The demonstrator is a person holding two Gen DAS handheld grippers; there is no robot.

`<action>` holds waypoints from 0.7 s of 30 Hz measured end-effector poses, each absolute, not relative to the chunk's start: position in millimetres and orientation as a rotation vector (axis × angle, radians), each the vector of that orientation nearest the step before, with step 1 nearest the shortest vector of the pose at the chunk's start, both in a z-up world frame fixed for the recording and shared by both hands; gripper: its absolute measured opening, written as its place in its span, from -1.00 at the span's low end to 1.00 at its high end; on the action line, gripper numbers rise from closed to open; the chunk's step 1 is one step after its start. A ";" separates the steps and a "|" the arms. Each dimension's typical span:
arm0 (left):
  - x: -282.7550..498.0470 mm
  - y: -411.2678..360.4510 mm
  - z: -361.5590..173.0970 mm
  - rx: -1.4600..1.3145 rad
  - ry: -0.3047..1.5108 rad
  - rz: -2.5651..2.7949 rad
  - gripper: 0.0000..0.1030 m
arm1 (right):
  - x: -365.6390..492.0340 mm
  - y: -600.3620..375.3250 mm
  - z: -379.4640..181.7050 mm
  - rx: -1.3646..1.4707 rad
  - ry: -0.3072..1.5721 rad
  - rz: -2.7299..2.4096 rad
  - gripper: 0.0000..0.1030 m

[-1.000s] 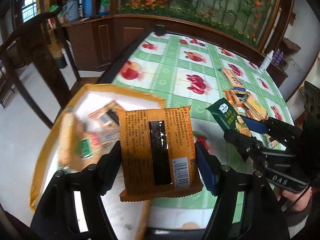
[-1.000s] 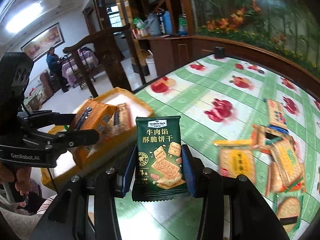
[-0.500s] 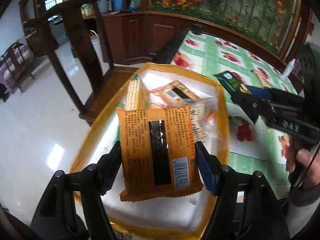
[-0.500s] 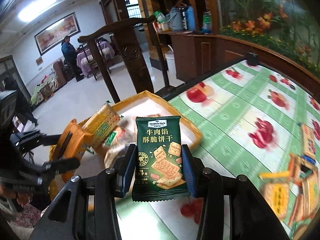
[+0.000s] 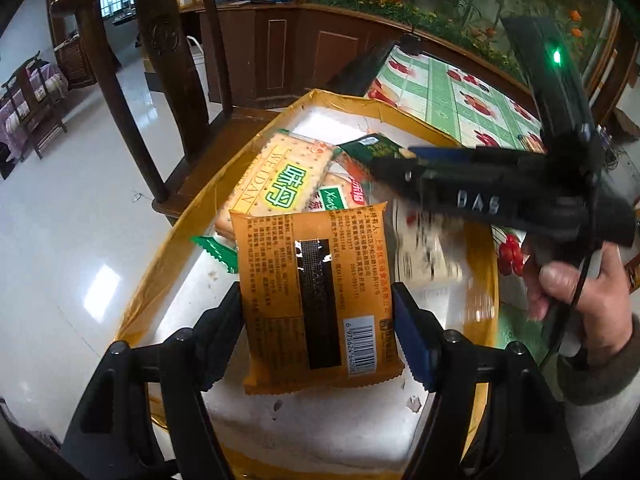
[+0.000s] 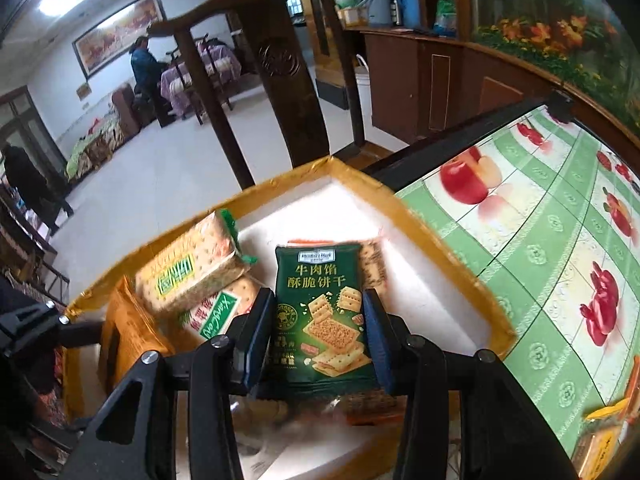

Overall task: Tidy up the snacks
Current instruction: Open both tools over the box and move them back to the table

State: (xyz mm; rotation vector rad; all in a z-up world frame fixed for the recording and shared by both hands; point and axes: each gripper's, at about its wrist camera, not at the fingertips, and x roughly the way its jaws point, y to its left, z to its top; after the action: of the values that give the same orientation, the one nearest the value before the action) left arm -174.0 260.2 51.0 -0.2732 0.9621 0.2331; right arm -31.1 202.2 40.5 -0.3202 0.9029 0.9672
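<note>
My left gripper (image 5: 318, 336) is shut on an orange snack packet (image 5: 316, 292), held over the near part of a yellow-rimmed white box (image 5: 180, 236). My right gripper (image 6: 318, 320) is shut on a dark green cracker packet (image 6: 322, 312), held over the same box (image 6: 440, 256). In the left wrist view the right gripper (image 5: 384, 160) comes in from the right above the box, the green packet (image 5: 368, 146) at its tip. Several cracker packs lie in the box, one a tan pack with green lettering (image 5: 280, 184), also in the right wrist view (image 6: 188, 272).
The box sits at the edge of a table with a green fruit-print cloth (image 6: 560, 240). A dark wooden chair (image 5: 168, 80) stands just beyond the box. More snack packets (image 6: 604, 432) lie on the table at the right. Shiny floor lies to the left.
Both grippers have moved left from the table to above the box, each still holding its packet. The right gripper has come close over the box's contents.
</note>
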 end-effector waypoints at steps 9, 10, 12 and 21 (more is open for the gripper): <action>-176.5 256.0 75.5 -0.261 0.852 0.298 0.76 | -40.5 160.8 68.7 -0.222 0.821 0.948 0.36; -174.1 253.6 77.1 -0.257 0.847 0.299 0.81 | -42.3 154.9 71.3 -0.216 0.813 0.941 0.36; -168.9 245.8 79.9 -0.252 0.839 0.289 0.82 | -45.9 144.3 76.1 -0.212 0.797 0.926 0.36; -144.3 198.1 85.8 -0.170 0.814 0.252 0.88 | -59.1 82.0 89.5 -0.203 0.734 0.802 0.52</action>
State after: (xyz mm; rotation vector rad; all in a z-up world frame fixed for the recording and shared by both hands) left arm -144.3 198.1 85.8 -0.1699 0.8141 0.2520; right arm -59.1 82.0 89.5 -0.2034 0.7344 0.8023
